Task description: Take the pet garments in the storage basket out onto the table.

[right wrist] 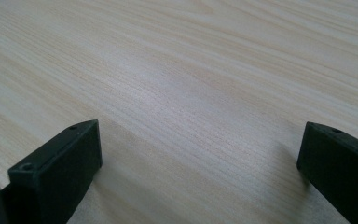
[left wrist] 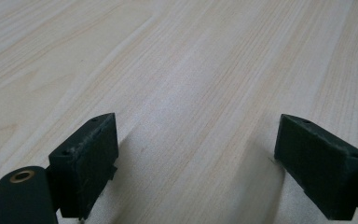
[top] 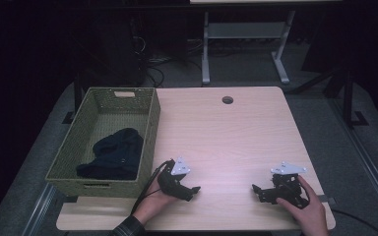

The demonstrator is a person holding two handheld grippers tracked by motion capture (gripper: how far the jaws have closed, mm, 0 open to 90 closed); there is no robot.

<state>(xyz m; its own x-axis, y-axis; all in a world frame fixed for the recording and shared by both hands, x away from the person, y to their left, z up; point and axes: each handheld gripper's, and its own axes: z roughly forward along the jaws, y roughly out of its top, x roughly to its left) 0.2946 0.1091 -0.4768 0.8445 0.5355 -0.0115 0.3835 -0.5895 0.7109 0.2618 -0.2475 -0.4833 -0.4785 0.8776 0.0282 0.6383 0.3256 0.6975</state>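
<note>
On pale wooden desk (top: 226, 132): left claw (top: 193, 190) and right claw (top: 256, 190), jaws spread apart, nothing gripped; dark crumpled cloth (top: 113, 153) inside green woven basket (top: 150, 132) alongside.

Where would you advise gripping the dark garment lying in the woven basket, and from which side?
Take the dark garment at its raised, bunched middle, coming straight down from above: the basket walls block any sideways approach, and the crumpled folds give open jaws something to pinch. The left gripper is nearer.
</note>
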